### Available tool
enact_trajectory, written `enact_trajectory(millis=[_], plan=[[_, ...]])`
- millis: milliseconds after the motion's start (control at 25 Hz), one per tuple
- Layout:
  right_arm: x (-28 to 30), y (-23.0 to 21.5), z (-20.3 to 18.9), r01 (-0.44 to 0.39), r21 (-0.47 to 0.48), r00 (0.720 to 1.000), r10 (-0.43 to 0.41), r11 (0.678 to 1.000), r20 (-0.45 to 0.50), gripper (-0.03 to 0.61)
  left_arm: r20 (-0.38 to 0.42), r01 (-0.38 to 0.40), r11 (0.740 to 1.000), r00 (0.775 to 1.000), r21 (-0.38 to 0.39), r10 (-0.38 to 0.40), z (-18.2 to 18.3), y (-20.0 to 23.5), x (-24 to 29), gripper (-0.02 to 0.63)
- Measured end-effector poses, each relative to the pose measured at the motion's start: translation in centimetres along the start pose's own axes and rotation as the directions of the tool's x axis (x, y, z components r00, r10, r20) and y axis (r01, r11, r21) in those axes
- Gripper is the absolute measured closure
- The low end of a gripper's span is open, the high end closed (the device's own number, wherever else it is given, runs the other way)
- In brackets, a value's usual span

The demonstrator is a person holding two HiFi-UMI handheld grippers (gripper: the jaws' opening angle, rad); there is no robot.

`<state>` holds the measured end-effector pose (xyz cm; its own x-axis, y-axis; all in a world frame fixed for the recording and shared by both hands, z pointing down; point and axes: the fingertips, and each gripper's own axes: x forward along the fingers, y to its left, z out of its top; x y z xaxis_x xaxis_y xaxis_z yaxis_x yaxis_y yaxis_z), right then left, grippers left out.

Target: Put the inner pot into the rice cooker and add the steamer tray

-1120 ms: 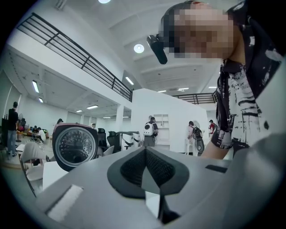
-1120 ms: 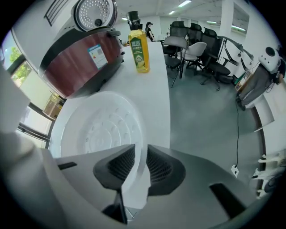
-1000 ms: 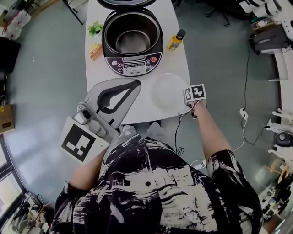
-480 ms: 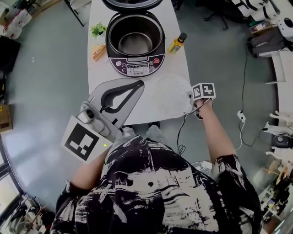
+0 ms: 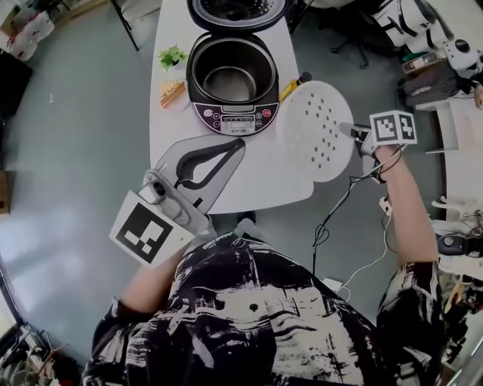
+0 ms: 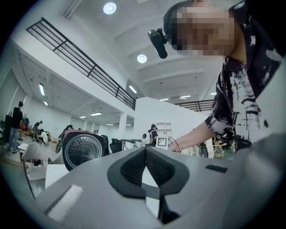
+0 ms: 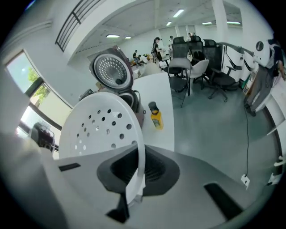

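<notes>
Bright ceiling lights, fisheye edges, sharp

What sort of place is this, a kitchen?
Probably an open-plan lab or office, not a home: office chairs on a grey floor, a high ceiling with strip lights, the rice cooker on a plain table.

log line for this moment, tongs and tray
right tongs: shut on steamer tray rim | left tongs: shut, empty | inner pot: in rice cooker, lid open | tray: not yet in cooker
</notes>
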<state>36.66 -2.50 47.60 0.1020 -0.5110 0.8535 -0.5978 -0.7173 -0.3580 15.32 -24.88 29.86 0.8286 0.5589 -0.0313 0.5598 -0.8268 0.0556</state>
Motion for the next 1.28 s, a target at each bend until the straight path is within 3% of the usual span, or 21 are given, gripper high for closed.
enact_trajectory(millis=[200, 400, 640, 840, 1280], plan=[[0.4, 5.7, 10.1, -0.025, -0.073, 0.997, 0.03, 0.997, 0.071, 0.575, 0.025, -0.042, 0.999, 0.999, -0.002, 0.042, 0.7, 1.0, -2.2, 0.609], [7.9, 11.4, 15.7, -0.043, -0.085, 0.997, 0.049, 0.995, 0.059, 0.575, 0.033, -0.098, 0.995, 0.995, -0.006, 0.098, 0.1, 2.6, -5.8, 0.609], [15.5, 11.6, 17.4, 0.021, 0.009, 1.0, -0.021, 1.0, -0.019, 0.575, 0.021, -0.192, 0.981, 0.981, -0.018, 0.192, 0.3, 4.8, -8.9, 0.609], [18.2, 9.6, 17.0, 0.133, 0.008, 0.989, -0.132, 0.991, -0.072, 0.574, 0.009, -0.25, 0.968, 0.968, -0.036, 0.25, -0.3, 6.5, -10.9, 0.609], [20.2, 7.4, 16.4, 0.219, 0.061, 0.973, -0.213, 0.974, -0.095, 0.575, 0.004, -0.244, 0.969, 0.97, -0.047, 0.245, -0.7, 7.7, -10.7, 0.609]])
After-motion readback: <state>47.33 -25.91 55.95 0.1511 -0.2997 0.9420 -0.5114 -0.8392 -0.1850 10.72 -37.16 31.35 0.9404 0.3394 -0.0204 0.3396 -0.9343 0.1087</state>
